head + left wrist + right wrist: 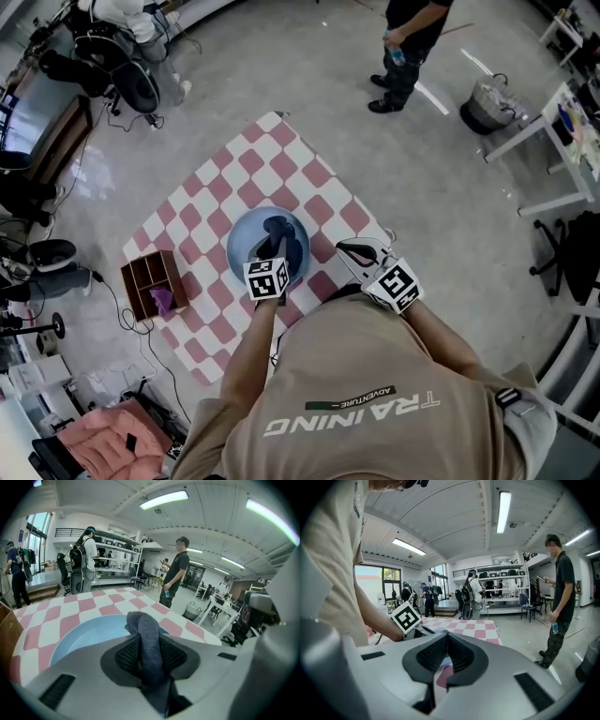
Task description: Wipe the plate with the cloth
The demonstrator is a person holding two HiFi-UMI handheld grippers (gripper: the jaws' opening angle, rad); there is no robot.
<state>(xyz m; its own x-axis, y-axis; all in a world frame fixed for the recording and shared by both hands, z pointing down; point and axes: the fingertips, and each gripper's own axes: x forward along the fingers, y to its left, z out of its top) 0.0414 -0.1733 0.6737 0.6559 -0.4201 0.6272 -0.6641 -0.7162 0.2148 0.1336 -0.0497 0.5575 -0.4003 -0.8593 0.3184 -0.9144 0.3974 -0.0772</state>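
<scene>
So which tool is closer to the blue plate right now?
Left. The left tool grips the cloth right over the plate; the right tool hangs empty off the plate's right edge.

The round light blue plate (242, 242) lies on the checkered mat (309, 178). The dark grey cloth (149, 637) is bunched, pinched in the left gripper (271, 251) over the plate.

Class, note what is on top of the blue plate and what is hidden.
A dark grey cloth, gripped in the left tool, is over the blue plate. That tool covers the plate's near rim.
</scene>
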